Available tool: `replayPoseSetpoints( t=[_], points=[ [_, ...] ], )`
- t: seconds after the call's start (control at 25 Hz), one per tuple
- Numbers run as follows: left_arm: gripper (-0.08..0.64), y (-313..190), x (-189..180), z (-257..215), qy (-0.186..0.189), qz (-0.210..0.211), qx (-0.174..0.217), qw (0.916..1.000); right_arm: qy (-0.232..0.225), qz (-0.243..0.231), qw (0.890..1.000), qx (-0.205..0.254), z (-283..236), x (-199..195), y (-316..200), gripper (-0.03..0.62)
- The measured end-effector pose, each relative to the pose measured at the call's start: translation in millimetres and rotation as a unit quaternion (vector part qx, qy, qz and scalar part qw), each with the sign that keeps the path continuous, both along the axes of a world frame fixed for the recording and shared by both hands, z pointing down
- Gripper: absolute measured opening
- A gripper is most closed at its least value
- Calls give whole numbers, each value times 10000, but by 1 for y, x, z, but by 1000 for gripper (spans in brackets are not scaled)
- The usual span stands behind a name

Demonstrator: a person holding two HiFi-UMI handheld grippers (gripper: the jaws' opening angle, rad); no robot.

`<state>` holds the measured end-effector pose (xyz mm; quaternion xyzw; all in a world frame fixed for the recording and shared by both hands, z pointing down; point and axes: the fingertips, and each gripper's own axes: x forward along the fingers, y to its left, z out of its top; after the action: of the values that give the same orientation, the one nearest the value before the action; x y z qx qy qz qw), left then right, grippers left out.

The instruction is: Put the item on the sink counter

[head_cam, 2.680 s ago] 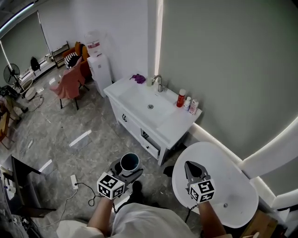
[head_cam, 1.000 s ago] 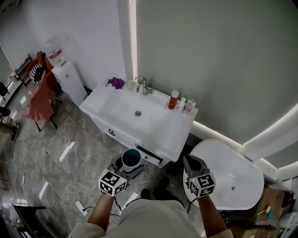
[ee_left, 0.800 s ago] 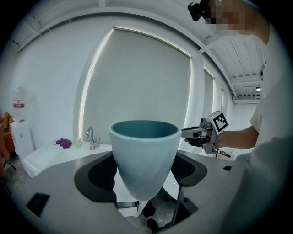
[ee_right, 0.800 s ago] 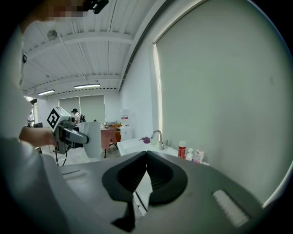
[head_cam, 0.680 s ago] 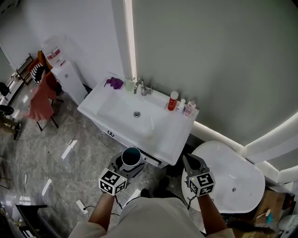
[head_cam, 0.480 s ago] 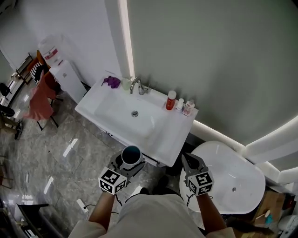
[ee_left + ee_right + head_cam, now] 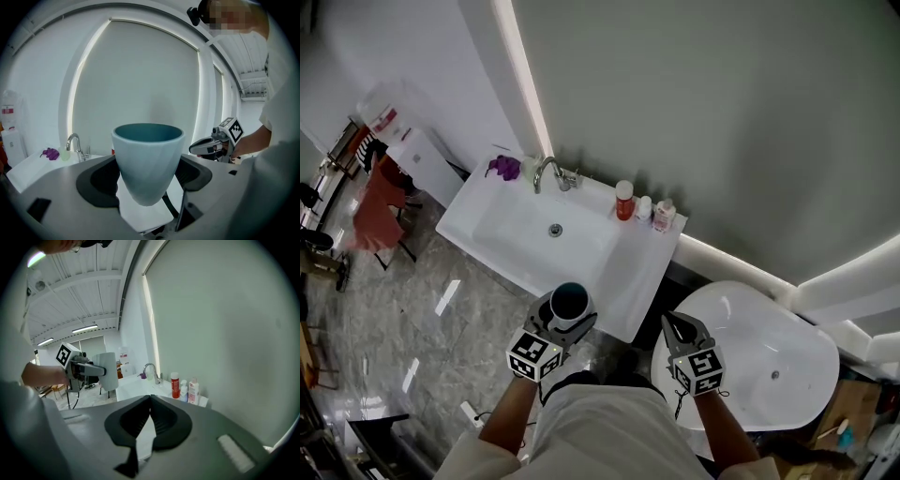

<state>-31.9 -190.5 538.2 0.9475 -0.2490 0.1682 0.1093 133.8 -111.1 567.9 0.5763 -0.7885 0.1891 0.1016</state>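
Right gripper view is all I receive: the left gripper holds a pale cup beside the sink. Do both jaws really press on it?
Observer: Yes; in the left gripper view the cup stands upright in the left gripper, jaws pressing on both its sides.
Operator: Is something inside it?
Observer: Head view looks into it: dark teal inside, nothing that I can see.
Operator: Where is free counter?
Observer: A bare strip of the sink counter lies right of the basin, in front of three bottles.

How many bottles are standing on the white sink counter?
3, along the wall at the white sink counter's right end: a red white-capped bottle nearest the chrome tap, a small white bottle in the middle, a pink-labelled white bottle outermost. None looks hidden.
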Motion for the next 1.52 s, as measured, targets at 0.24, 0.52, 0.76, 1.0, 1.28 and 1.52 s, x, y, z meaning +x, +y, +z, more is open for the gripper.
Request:
replayPoseSetpoints(
  t=[0.24, 0.52, 0.76, 1.0, 1.28, 1.52],
  points=[
    [366, -23, 42, 23, -155, 216, 116, 9996, -62, 176, 9998, -79, 13, 19, -3, 11],
    [365, -53, 82, 62, -337, 588, 214, 9975, -105, 500, 9983, -290, 33, 32, -5, 11],
    [365, -85, 113, 113, -583, 977, 220, 9933, -62, 802, 9957, -468, 45, 33, -18, 11],
    [365, -119, 131, 172, -803, 1191, 128, 9895, -110, 1034, 9925, -641, 61, 29, -38, 11],
    [365, -140, 153, 229, -927, 1277, -196, 9873, -163, 1215, 9872, -1023, 90, 24, -49, 11],
    [365, -143, 173, 270, -1074, 1371, -341, 9841, -214, 1335, 9822, -1306, 112, 16, -48, 11]
  ],
)
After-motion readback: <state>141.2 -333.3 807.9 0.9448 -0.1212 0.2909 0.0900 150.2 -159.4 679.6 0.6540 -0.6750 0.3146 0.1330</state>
